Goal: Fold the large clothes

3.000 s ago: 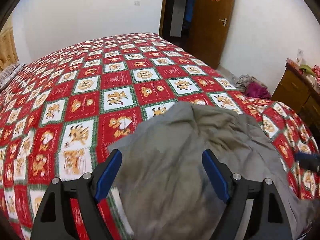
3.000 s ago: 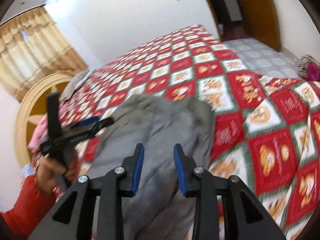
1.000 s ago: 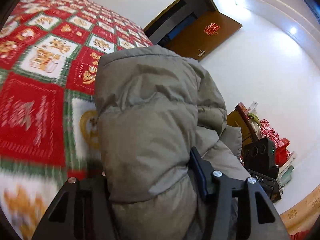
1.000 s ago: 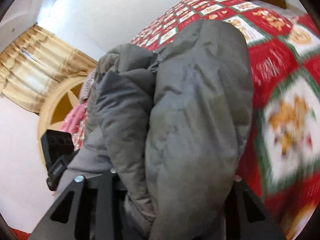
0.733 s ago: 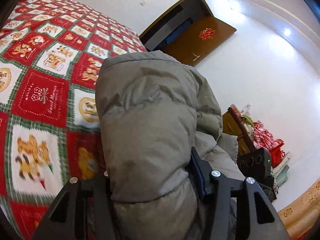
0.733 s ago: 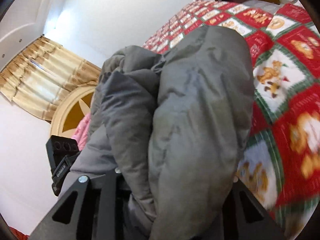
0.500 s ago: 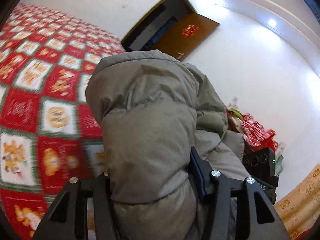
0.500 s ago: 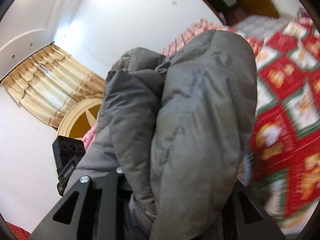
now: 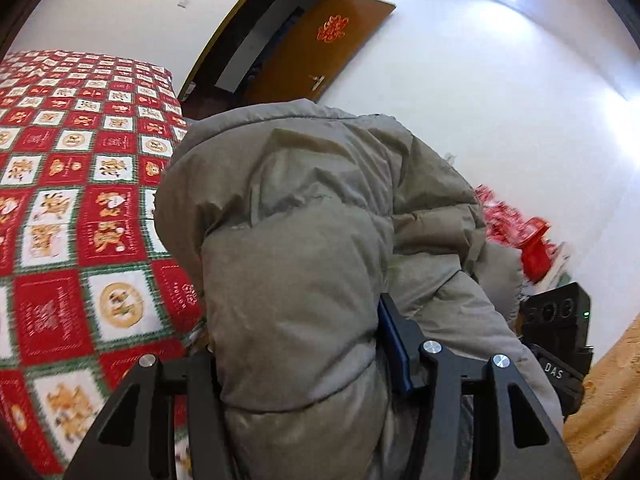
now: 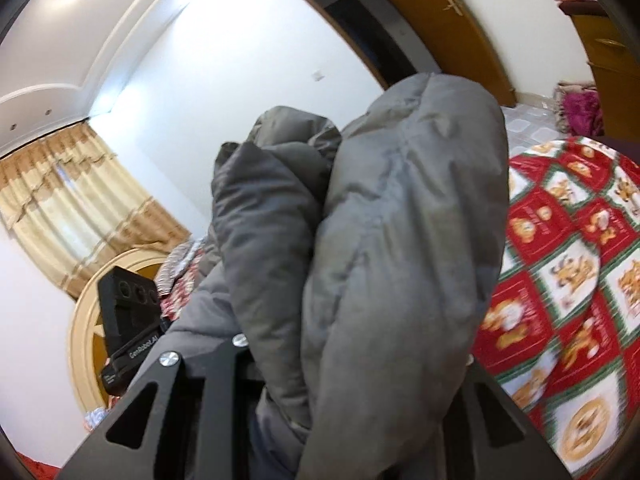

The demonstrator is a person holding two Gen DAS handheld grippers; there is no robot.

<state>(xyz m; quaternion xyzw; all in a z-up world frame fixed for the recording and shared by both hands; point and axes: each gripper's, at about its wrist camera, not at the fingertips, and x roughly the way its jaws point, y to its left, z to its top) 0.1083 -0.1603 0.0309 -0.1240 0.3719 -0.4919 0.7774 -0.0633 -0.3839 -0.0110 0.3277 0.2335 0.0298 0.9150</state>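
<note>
One grey padded jacket (image 9: 304, 248). Two tools: the left tool (image 9: 304, 364) and the right tool (image 10: 352, 364). One bed with one red patchwork bedspread (image 9: 68, 184). One brown door (image 9: 320, 44). One curtain (image 10: 76, 204). One wooden cabinet (image 10: 608, 52).

Left gripper (image 9: 296, 344) clamped on a bunched grey jacket (image 9: 304, 240), held above the bed.

The jacket bulges up between the jaws and fills the middle of the view; one blue pad (image 9: 394, 344) shows at its right edge. A red checked bedspread (image 9: 72, 208) lies to the left, an open brown door (image 9: 320, 44) behind. The other gripper's black body (image 9: 560, 332) sits low right.
</note>
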